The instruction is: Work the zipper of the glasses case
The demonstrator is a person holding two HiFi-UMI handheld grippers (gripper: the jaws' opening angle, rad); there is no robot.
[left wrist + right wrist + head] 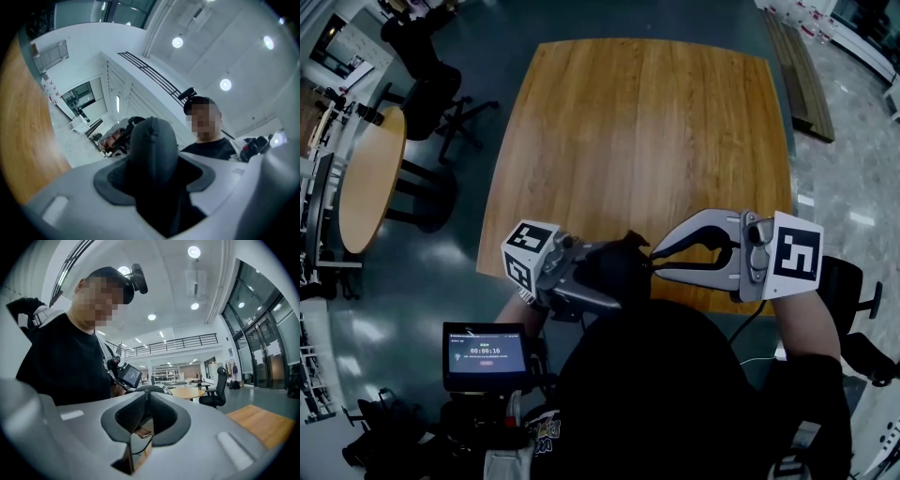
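Your left gripper [600, 277] has its jaws clamped on the glasses case [153, 140], held over the near edge of the wooden table [647, 131]. What is inside the case is hidden. It is dark and rounded, with a seam ridge running over its end. Your right gripper [656, 260] meets the case's right end with its jaw tips pressed together. Whether they pinch a zipper pull can't be made out.

The black glasses case [152, 140] stands rounded end up, clamped between the jaws of the left gripper [154, 183], its zipper seemingly closed there.
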